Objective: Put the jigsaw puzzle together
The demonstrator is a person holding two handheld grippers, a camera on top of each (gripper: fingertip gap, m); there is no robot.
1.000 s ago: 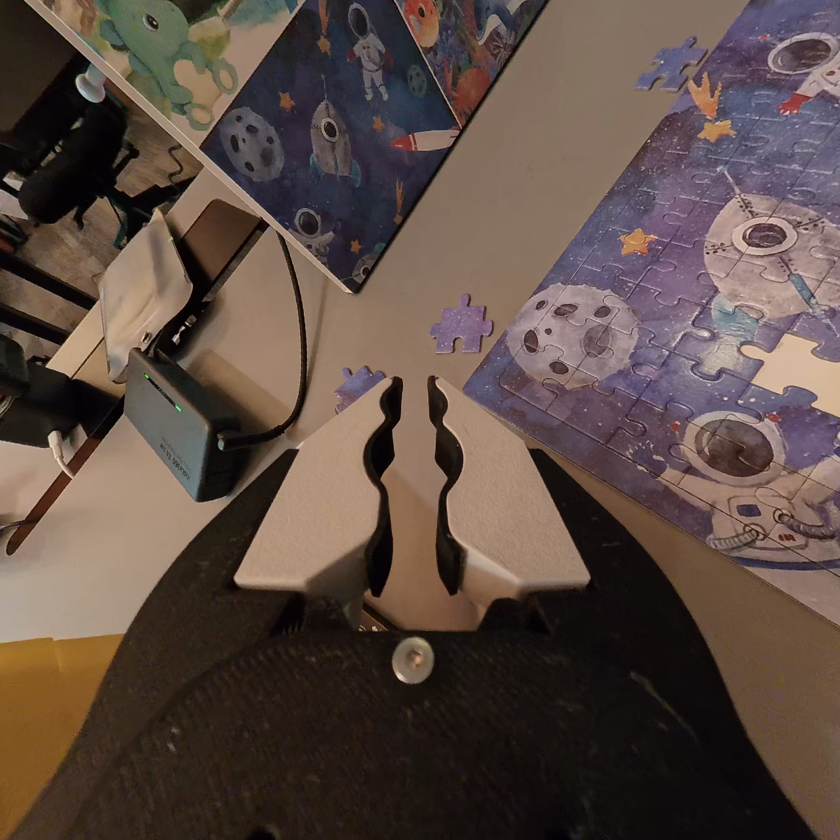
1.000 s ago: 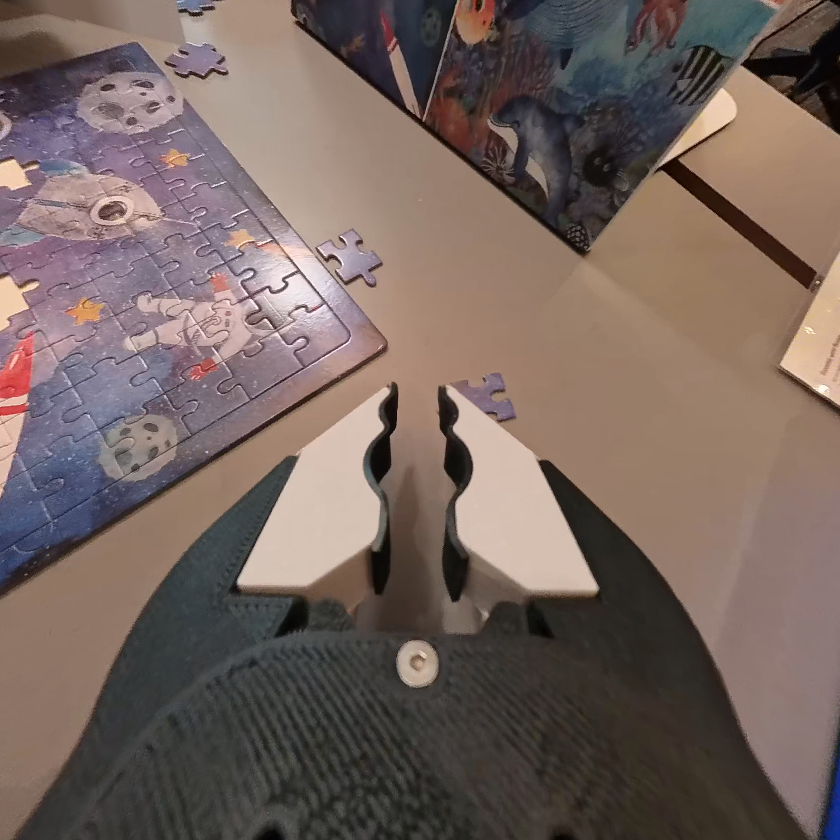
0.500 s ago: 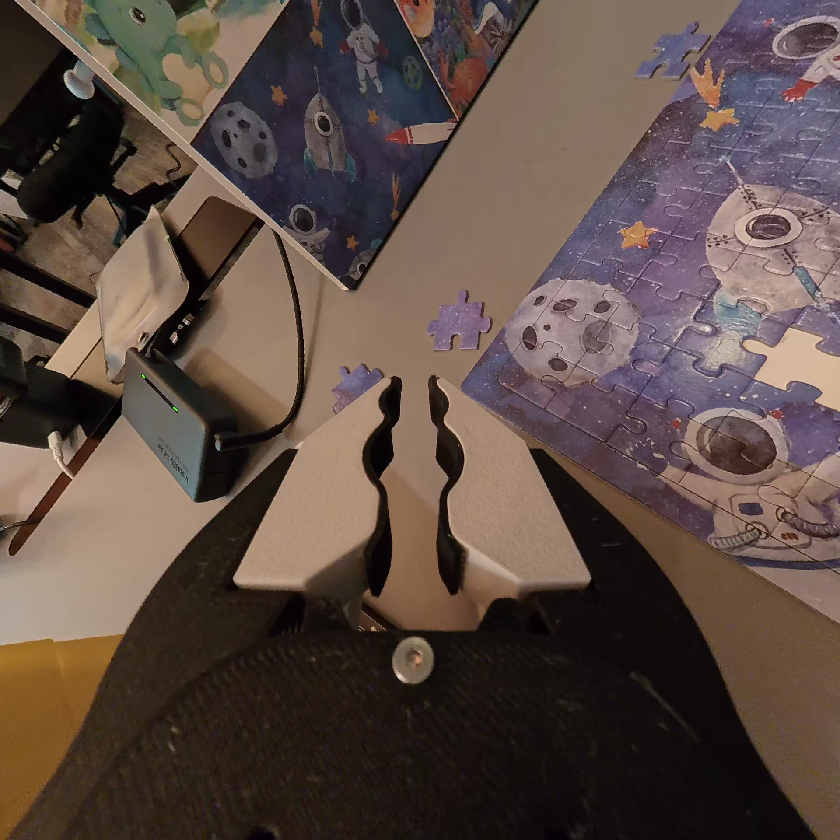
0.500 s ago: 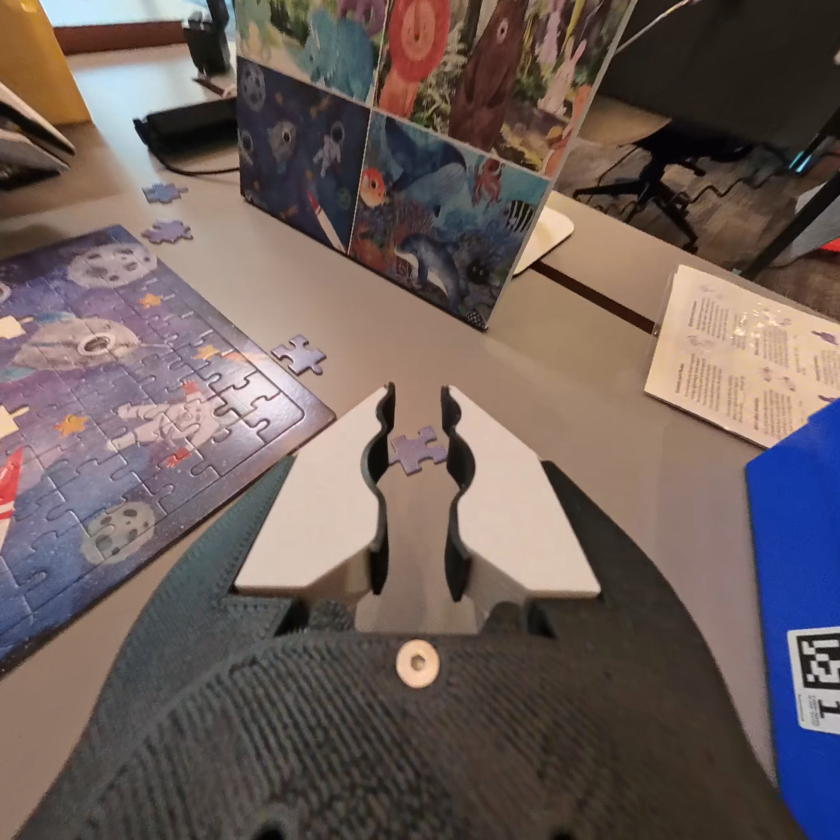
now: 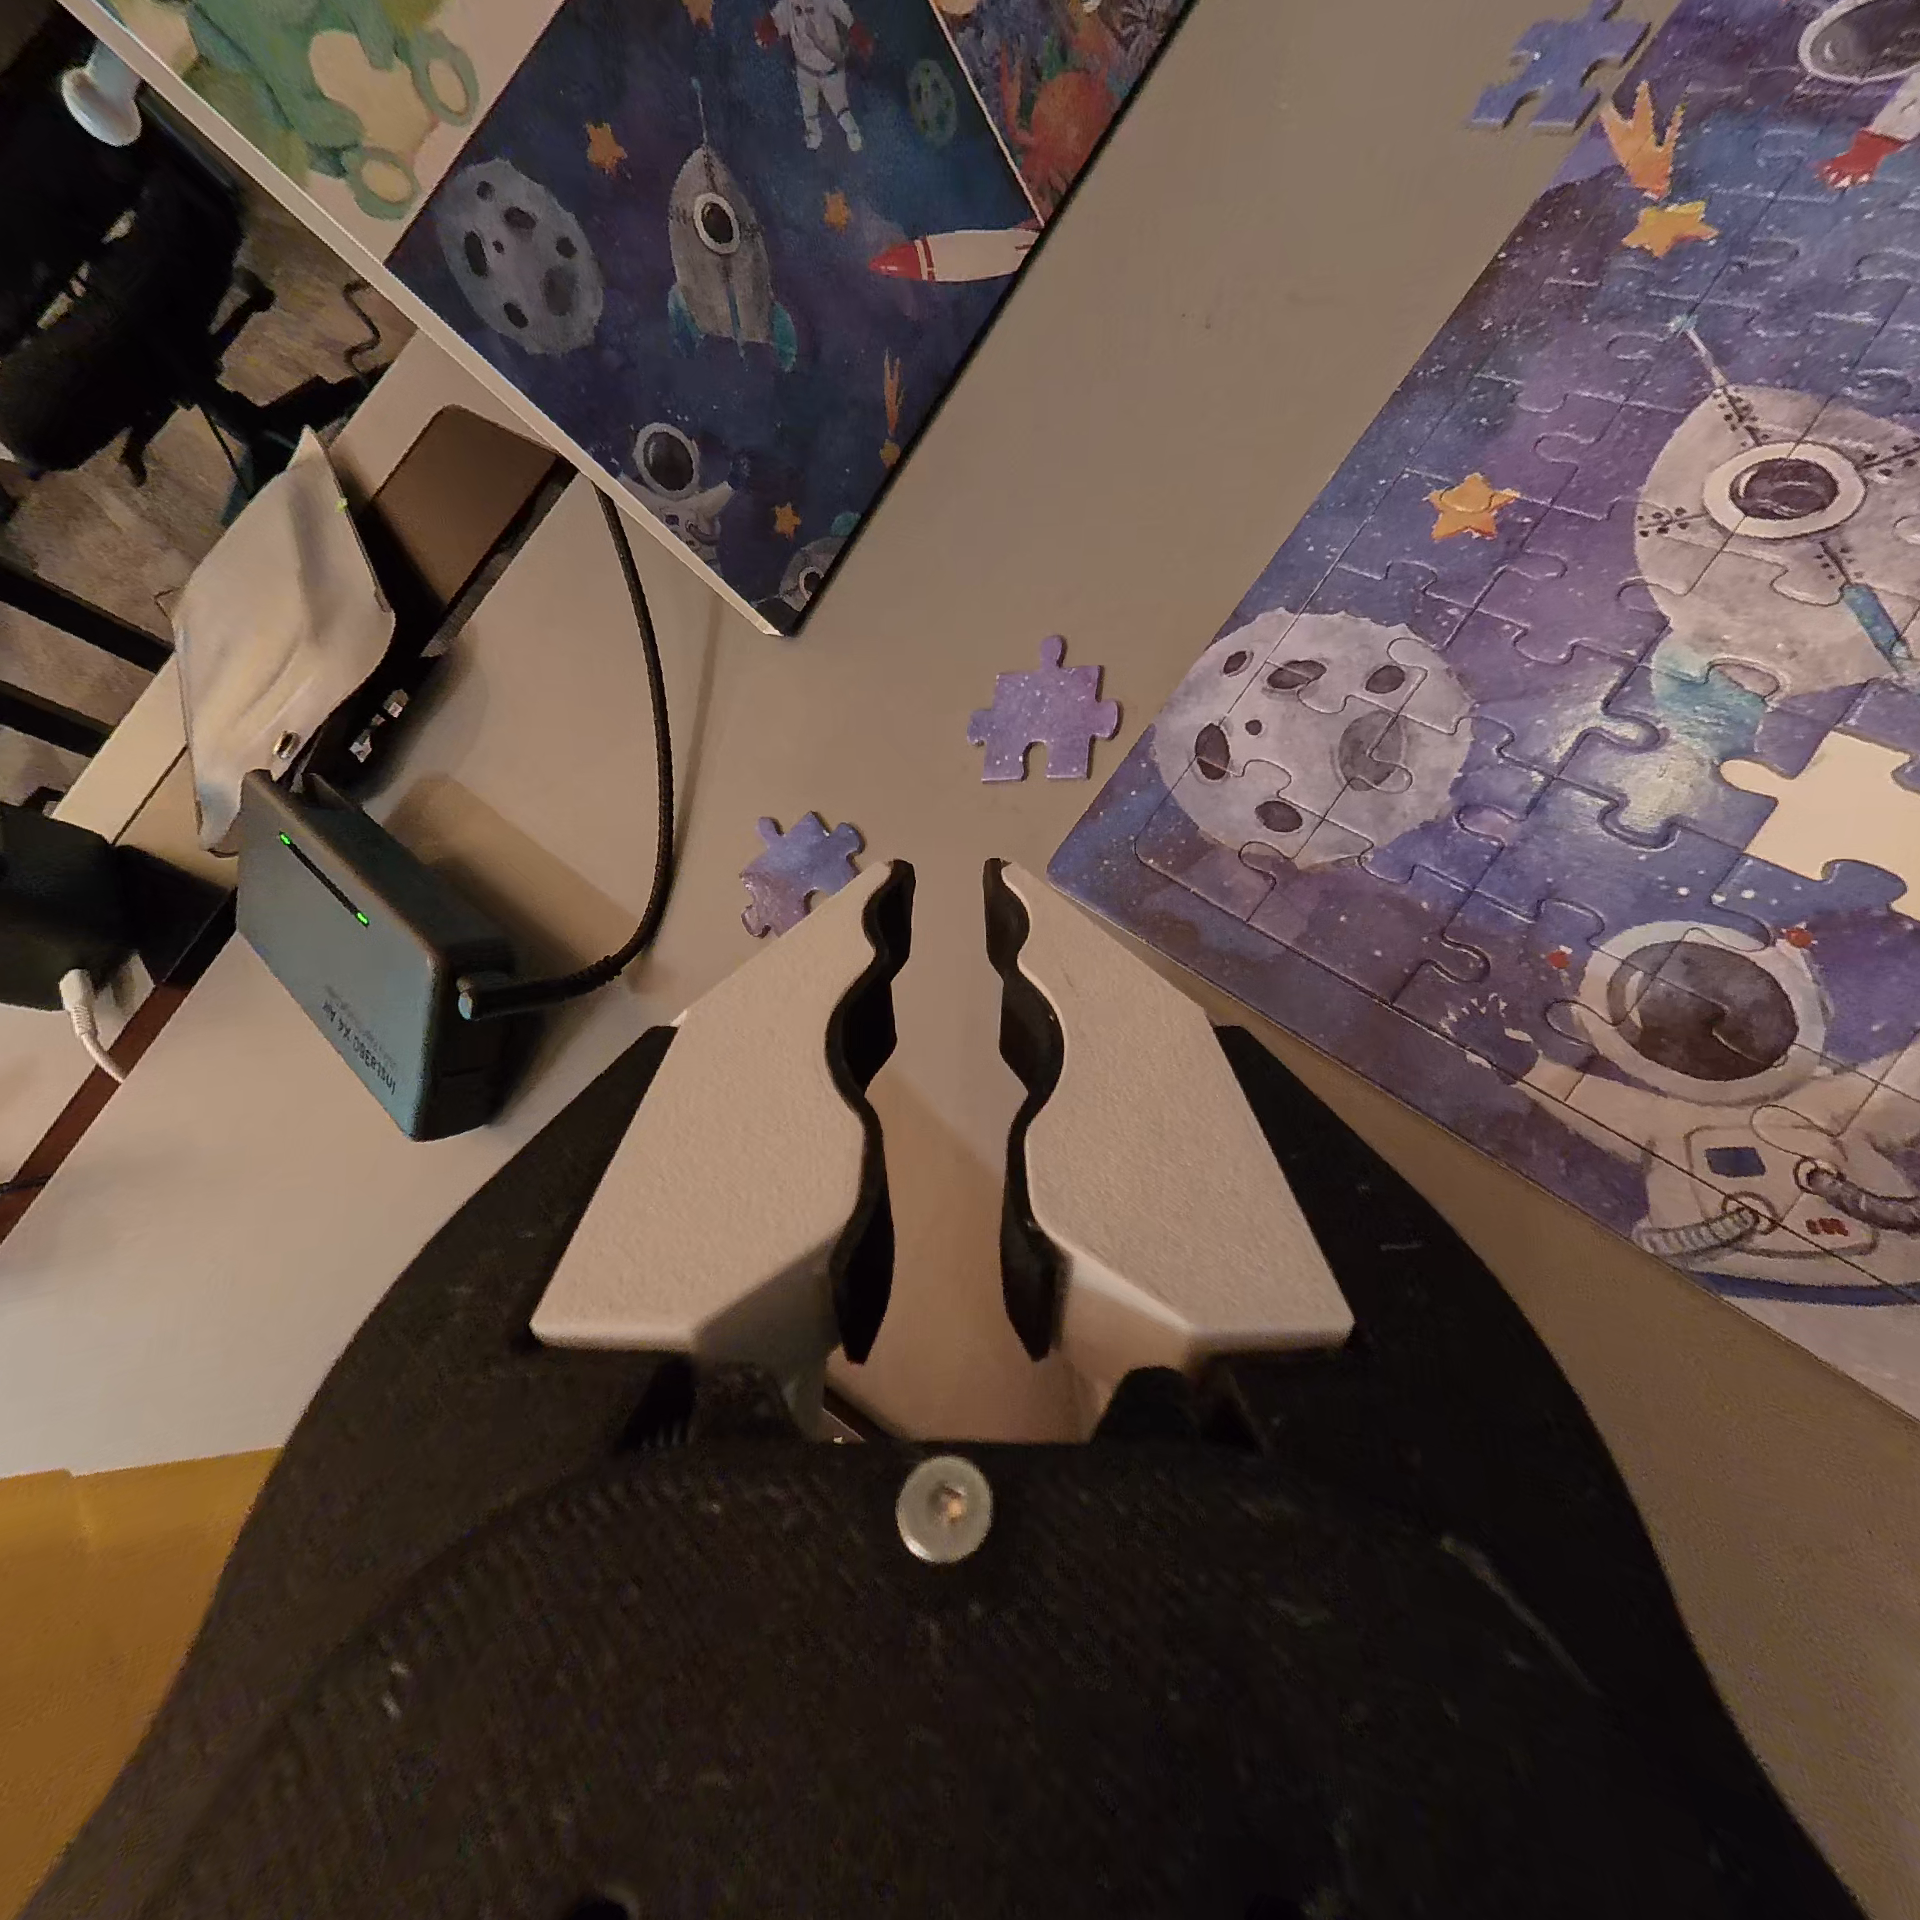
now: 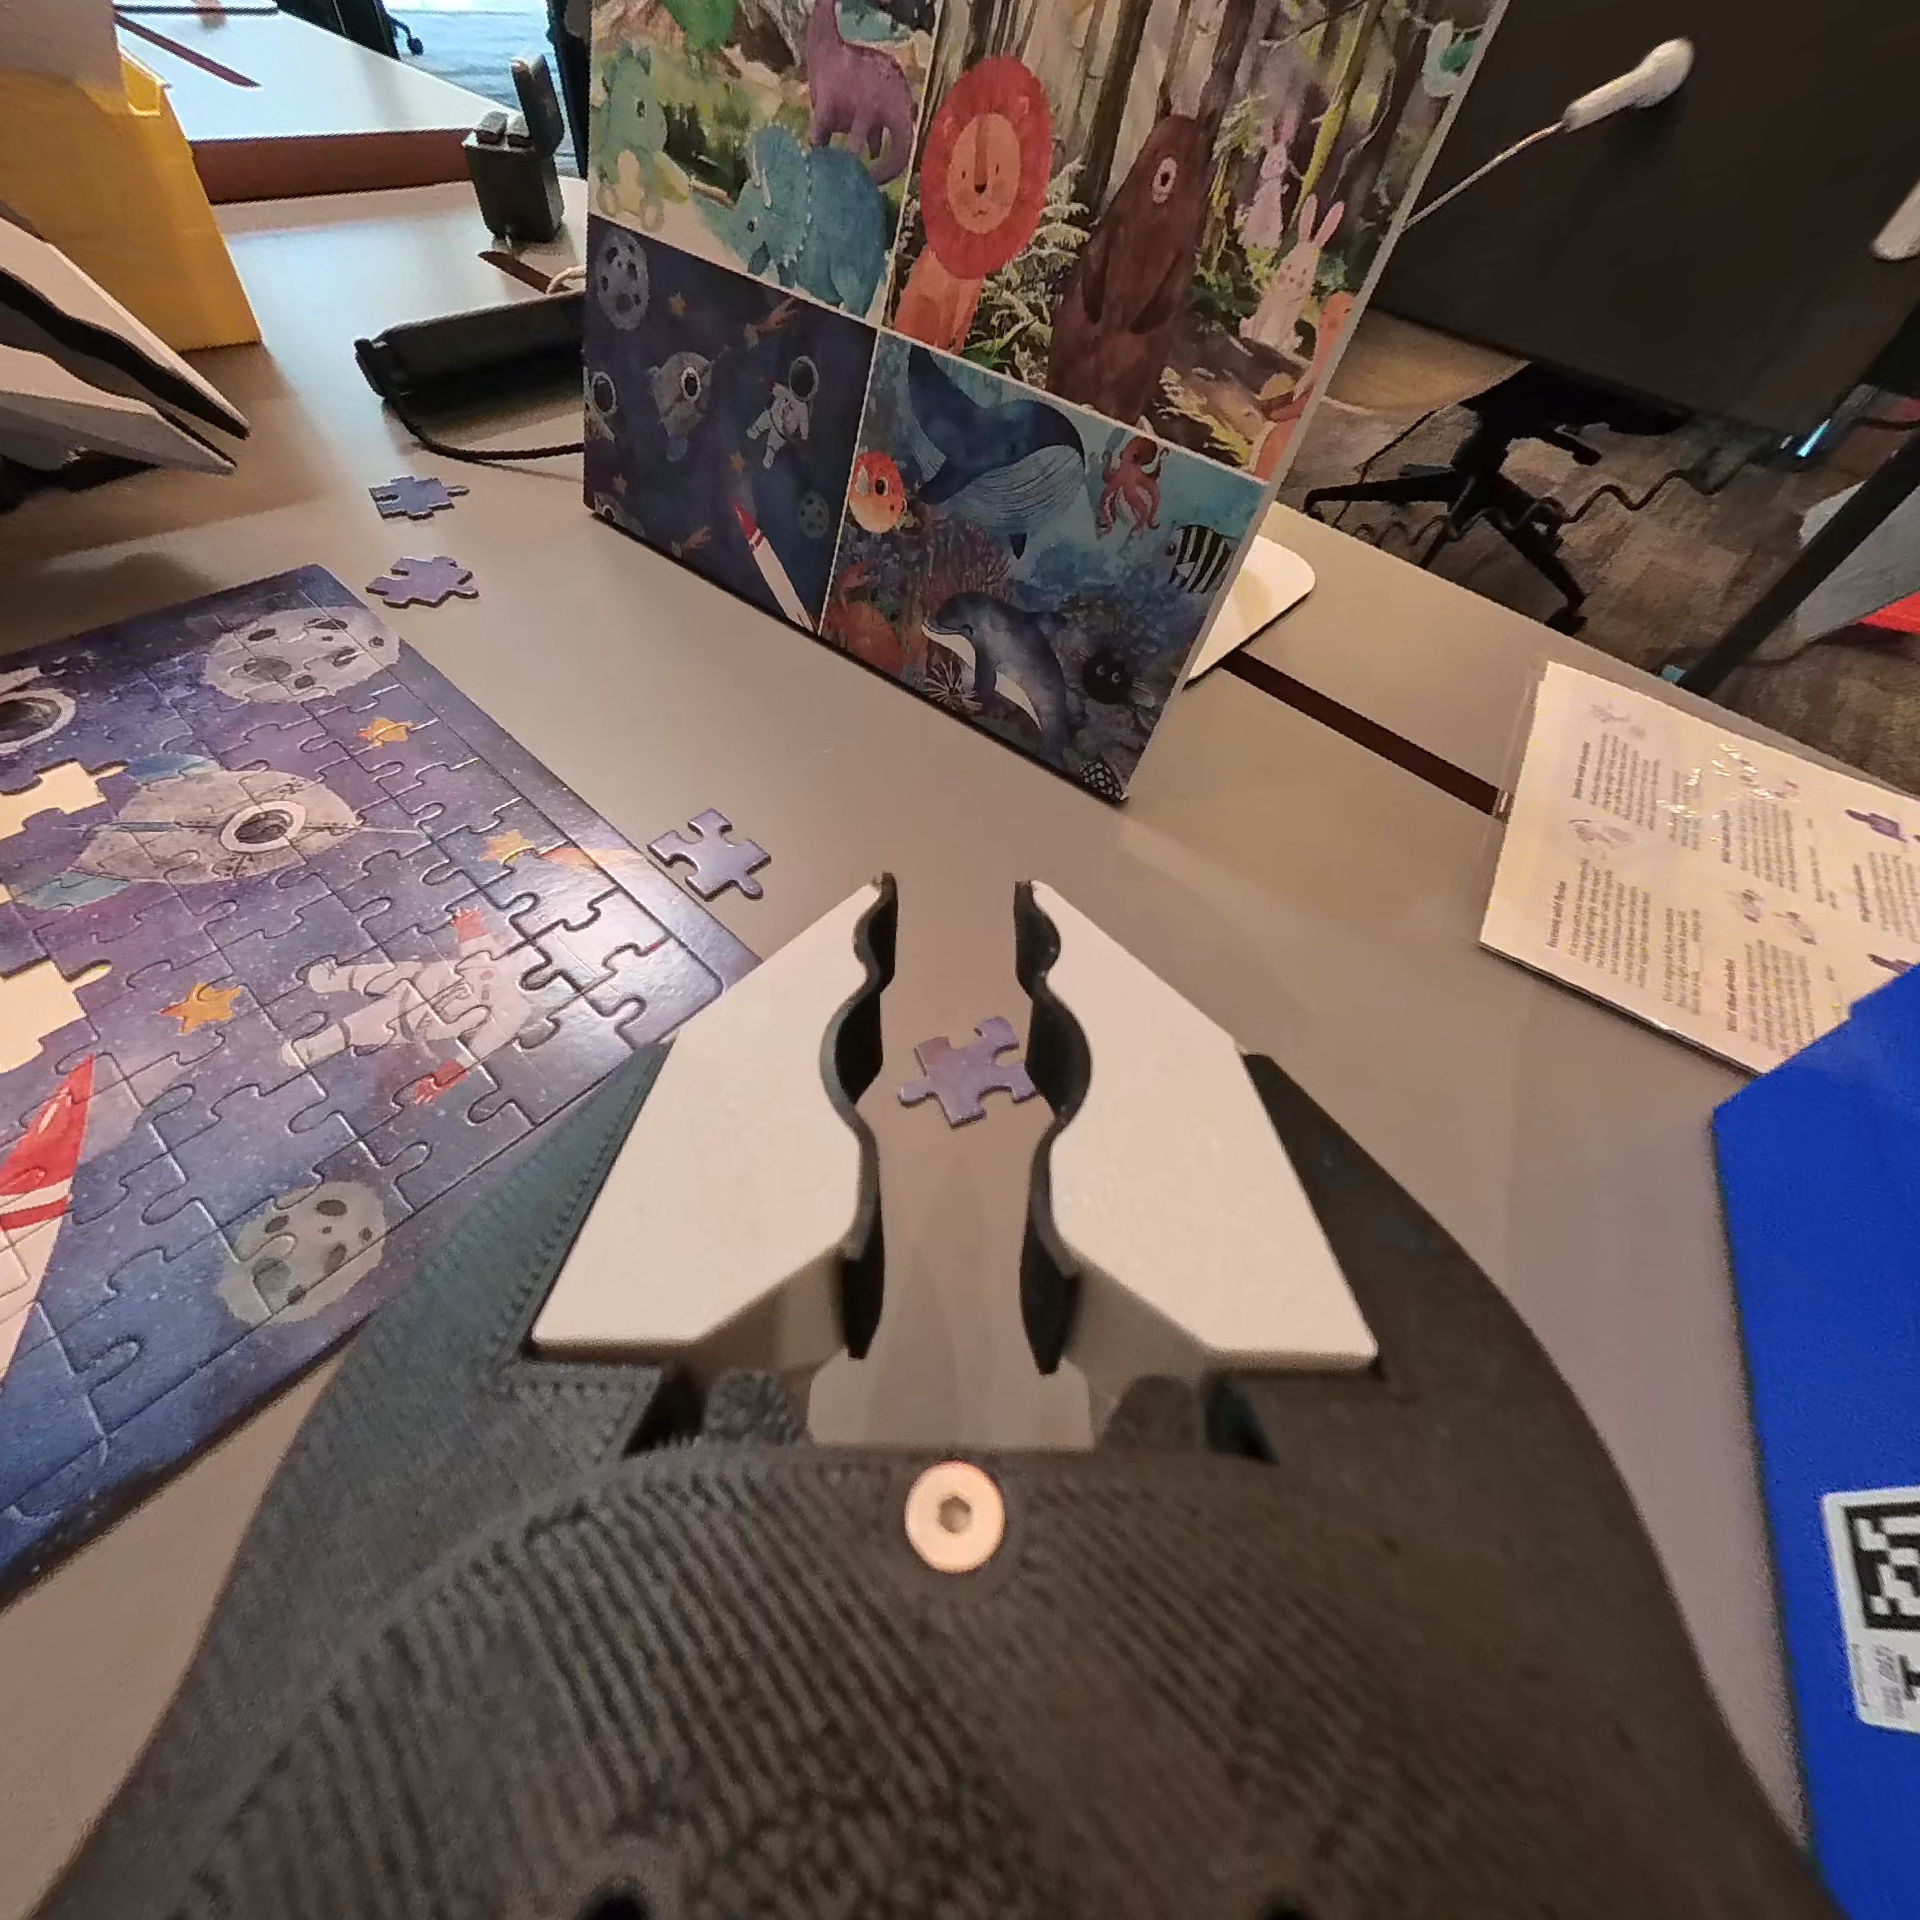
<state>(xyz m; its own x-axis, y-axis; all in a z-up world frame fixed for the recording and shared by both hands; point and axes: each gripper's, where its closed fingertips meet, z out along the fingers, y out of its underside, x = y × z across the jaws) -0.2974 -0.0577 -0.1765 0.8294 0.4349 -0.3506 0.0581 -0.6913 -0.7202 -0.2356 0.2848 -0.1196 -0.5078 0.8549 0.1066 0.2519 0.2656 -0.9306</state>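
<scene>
The space jigsaw lies flat on the grey table, with a bare gap in it. My left gripper is open and empty, hovering by the puzzle's corner. One loose purple piece lies just ahead of it, and another is half hidden by its left finger. In the right wrist view the jigsaw is on the left. My right gripper is open, and a loose piece on the table shows between its fingers. Another piece lies by the puzzle's edge.
An upright picture board stands behind the puzzle. A black device with a cable sits at the left. A printed sheet and a blue box lie at the right. Two more pieces lie at the far corner. Spacing between my two grippers at the tips: around 35 cm. To the space jigsaw: left tips about 11 cm, right tips about 30 cm. It is also in sight in the right wrist view.
The right gripper has tilted up and drawn back, so the loose piece that lay at its right fingertip now shows between its fingers. The left gripper has barely moved.
</scene>
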